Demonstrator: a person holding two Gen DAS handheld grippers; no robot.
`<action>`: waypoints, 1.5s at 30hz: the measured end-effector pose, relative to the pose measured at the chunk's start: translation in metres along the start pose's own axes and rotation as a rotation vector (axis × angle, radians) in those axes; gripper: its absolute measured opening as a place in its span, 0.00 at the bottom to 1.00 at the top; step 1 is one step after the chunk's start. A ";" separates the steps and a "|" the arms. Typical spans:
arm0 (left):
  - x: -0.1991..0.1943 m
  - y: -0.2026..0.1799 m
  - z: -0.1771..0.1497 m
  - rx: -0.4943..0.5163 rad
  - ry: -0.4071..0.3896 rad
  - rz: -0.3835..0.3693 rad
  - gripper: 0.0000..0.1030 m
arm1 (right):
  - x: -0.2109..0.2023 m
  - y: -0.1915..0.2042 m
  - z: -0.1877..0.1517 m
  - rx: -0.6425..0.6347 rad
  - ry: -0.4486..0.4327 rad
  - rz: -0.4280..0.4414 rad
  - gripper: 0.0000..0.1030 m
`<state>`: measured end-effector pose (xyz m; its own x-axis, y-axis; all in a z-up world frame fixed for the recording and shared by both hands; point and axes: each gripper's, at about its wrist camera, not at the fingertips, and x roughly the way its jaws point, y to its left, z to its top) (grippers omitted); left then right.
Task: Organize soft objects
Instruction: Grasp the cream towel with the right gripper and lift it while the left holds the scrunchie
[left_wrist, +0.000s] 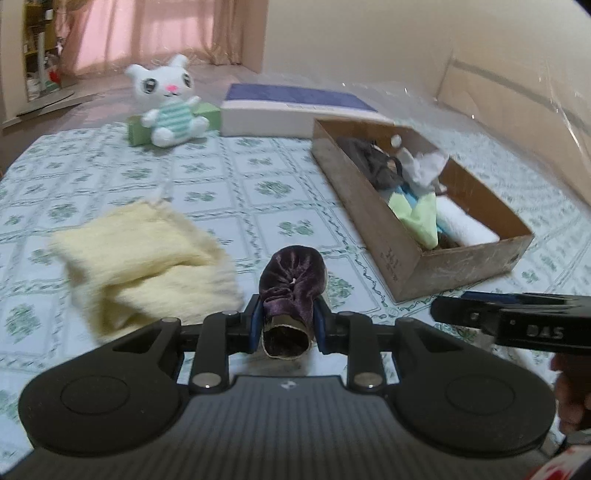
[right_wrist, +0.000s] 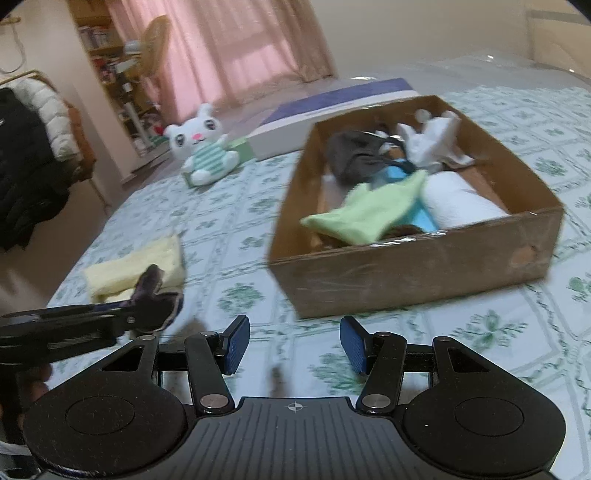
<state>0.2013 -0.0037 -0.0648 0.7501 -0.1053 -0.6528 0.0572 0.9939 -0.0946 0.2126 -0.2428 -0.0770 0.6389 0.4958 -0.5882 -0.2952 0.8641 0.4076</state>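
Observation:
My left gripper (left_wrist: 287, 323) is shut on a purple velvet pouch (left_wrist: 291, 284), held above the bed; the pouch also shows in the right wrist view (right_wrist: 155, 299). A pale yellow cloth (left_wrist: 147, 258) lies on the bedsheet to its left and shows in the right wrist view (right_wrist: 136, 267). A brown cardboard box (left_wrist: 369, 206) to the right holds soft items: a green cloth (right_wrist: 365, 210), a grey cloth (right_wrist: 351, 155), white pieces (right_wrist: 432, 142). My right gripper (right_wrist: 293, 345) is open and empty, just in front of the box (right_wrist: 406, 273). A white plush rabbit (left_wrist: 170, 99) sits at the far side.
A green block (left_wrist: 138, 133) lies behind the plush. A flat white and blue box (left_wrist: 291, 110) lies at the far edge of the bed. A clothes rack with dark jackets (right_wrist: 26, 155) stands at left. The green-patterned bedsheet (left_wrist: 229, 184) lies between cloth and box.

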 end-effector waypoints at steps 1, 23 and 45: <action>-0.008 0.005 -0.002 -0.003 -0.005 0.007 0.25 | 0.001 0.003 0.000 -0.008 0.000 0.011 0.53; -0.055 0.156 -0.040 -0.258 0.006 0.361 0.25 | 0.090 0.166 0.001 -0.462 0.010 0.307 0.53; -0.044 0.149 -0.044 -0.250 0.053 0.369 0.25 | 0.132 0.141 0.008 -0.249 0.160 0.391 0.15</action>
<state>0.1477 0.1476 -0.0826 0.6557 0.2464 -0.7137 -0.3733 0.9274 -0.0228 0.2610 -0.0566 -0.0911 0.3355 0.7774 -0.5321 -0.6643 0.5957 0.4516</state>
